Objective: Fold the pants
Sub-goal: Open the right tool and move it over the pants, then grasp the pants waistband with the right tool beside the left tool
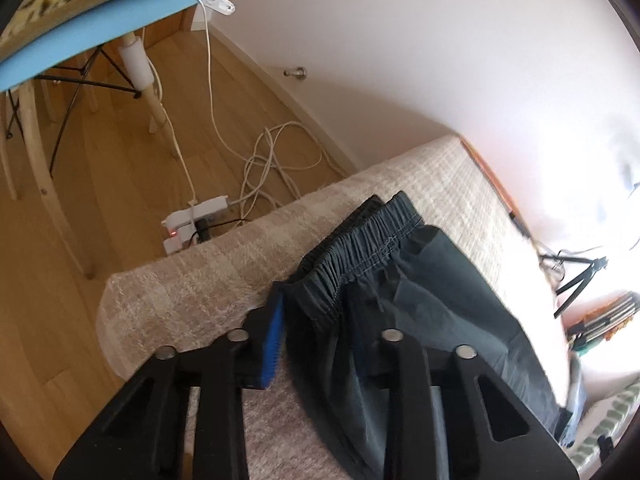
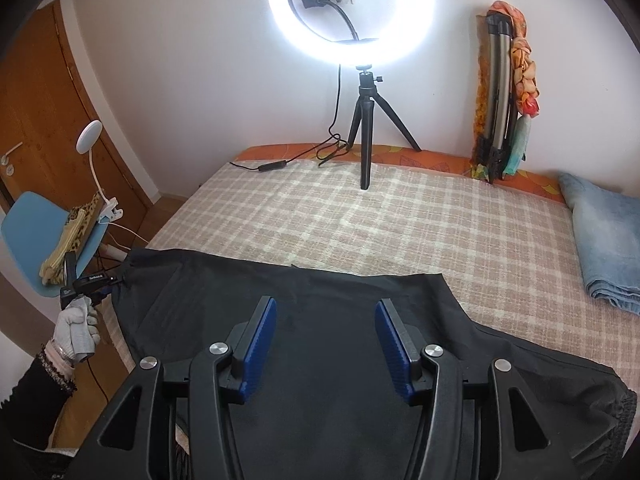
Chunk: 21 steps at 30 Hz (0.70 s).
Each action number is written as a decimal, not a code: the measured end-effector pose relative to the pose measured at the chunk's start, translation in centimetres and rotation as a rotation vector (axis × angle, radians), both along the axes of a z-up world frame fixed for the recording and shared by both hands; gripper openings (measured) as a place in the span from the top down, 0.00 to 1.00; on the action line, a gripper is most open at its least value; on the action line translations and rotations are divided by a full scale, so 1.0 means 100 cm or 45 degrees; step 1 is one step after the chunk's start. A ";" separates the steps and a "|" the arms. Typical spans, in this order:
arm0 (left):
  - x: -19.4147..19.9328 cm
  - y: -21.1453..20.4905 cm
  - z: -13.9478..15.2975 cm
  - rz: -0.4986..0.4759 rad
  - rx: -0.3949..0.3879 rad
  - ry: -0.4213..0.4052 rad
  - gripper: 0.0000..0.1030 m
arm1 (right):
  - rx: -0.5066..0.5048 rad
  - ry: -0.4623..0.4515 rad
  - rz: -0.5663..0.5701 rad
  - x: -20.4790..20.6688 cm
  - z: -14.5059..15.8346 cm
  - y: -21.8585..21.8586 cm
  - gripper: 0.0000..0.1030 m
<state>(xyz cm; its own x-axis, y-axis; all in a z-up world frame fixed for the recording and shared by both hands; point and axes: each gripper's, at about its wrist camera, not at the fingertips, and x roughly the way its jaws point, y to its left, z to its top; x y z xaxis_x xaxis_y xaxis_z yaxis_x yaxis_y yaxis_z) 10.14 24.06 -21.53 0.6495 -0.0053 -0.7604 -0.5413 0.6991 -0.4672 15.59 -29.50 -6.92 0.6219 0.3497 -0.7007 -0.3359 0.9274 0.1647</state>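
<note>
my left gripper [image 1: 320, 340] pinches the pants [image 1: 400, 280] waistband at the bed [image 1: 180, 292] corner; only the right-wrist view shows my right gripper [image 2: 325, 344] agape above them.

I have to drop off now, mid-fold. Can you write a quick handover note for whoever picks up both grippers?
Left gripper: at the elastic waistband end of the dark grey pants, with cloth between its fingers. One pad is hidden, so I cannot tell if it is pinching.
Right gripper: open, hovering over the middle of the pants, holding nothing.
Pants: spread sideways along the near edge of the beige plaid blanket on the bed.
Done: pants laid out fairly flat.
Left: confirm the left grip, take a hold with the right, then probably fold the pants across their length.
</note>
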 end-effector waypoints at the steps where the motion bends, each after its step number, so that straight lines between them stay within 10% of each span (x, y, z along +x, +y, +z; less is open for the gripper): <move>1: 0.000 0.000 0.000 0.004 0.005 -0.007 0.79 | -0.001 0.002 0.002 0.000 0.000 0.001 0.48; 11: 0.001 -0.060 0.043 -0.175 0.466 -0.111 0.82 | 0.018 0.043 0.048 -0.001 0.001 0.021 0.48; 21: -0.009 -0.208 0.055 -0.719 1.002 -0.181 0.82 | 0.161 0.186 0.211 0.024 -0.024 0.073 0.47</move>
